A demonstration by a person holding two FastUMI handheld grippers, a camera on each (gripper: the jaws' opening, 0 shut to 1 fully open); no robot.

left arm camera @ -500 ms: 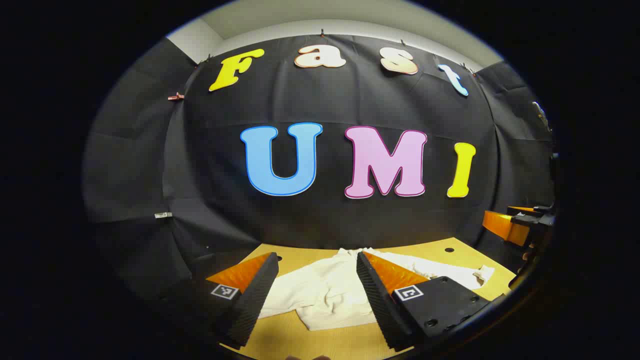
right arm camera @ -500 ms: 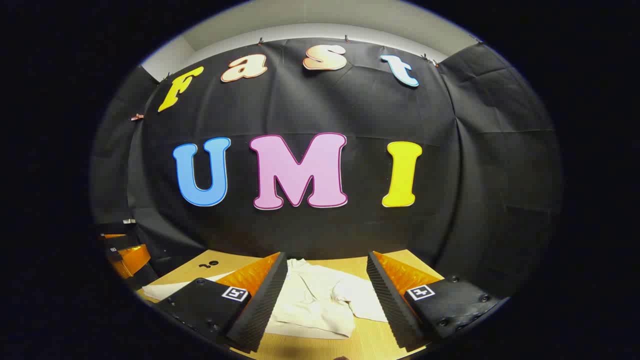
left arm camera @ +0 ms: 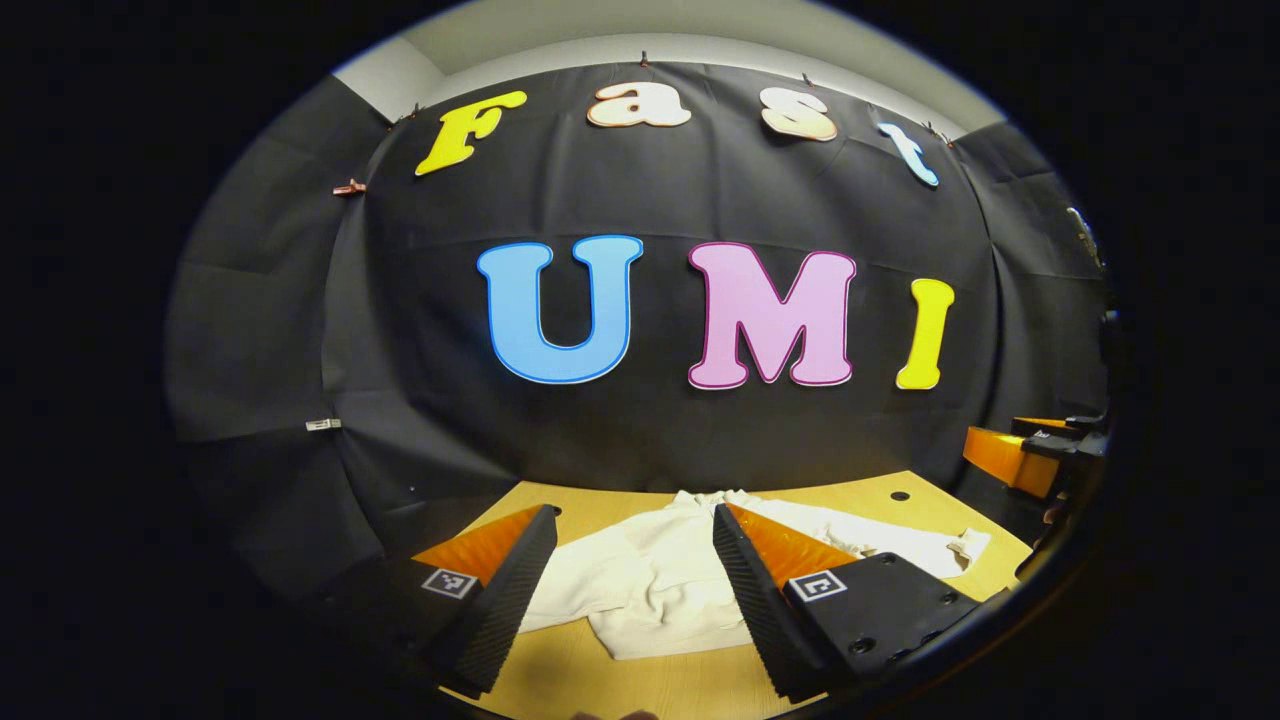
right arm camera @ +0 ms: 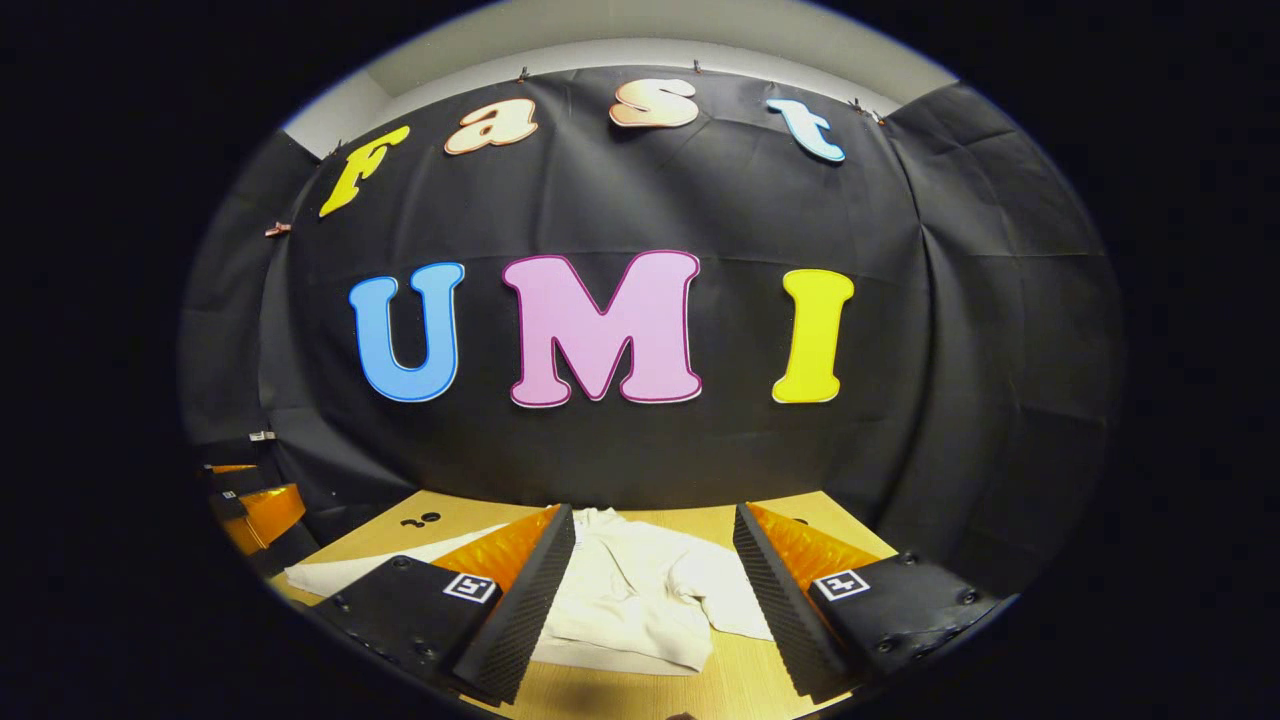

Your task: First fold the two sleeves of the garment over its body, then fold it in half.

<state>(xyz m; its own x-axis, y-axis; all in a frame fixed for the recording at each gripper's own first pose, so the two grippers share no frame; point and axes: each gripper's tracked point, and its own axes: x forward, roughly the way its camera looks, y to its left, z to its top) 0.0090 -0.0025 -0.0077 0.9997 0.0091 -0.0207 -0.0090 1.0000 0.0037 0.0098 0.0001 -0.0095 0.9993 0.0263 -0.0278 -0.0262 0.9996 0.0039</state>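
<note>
One garment [left arm camera: 660,585], pale cream and long-sleeved, lies on the wooden worktop [left arm camera: 905,510] in front of the booth's black cloth wall; it is rumpled, not flat. In the left gripper view one sleeve [left arm camera: 900,545] runs out straight to the right, its cuff near the worktop's edge; judged unfolded. The other sleeve appears drawn in against the body on the near side, though whether it counts as a finished fold cannot be told. In the right gripper view the garment [right arm camera: 640,600] shows a sleeve [right arm camera: 725,595] lying bunched over the body. The halving fold is not yet done; the task is judged to be at or near its start, with at least one sleeve and the final fold outstanding.

Count: one garment; two sleeves; two tools; one worktop with small dark holes in its surface.

Left tool [left arm camera: 630,590]: jaws wide apart, nothing between them, held above the garment. Right tool [right arm camera: 650,595]: jaws likewise wide, holding nothing, above the garment; it also shows at the right edge of the left gripper view.
</note>
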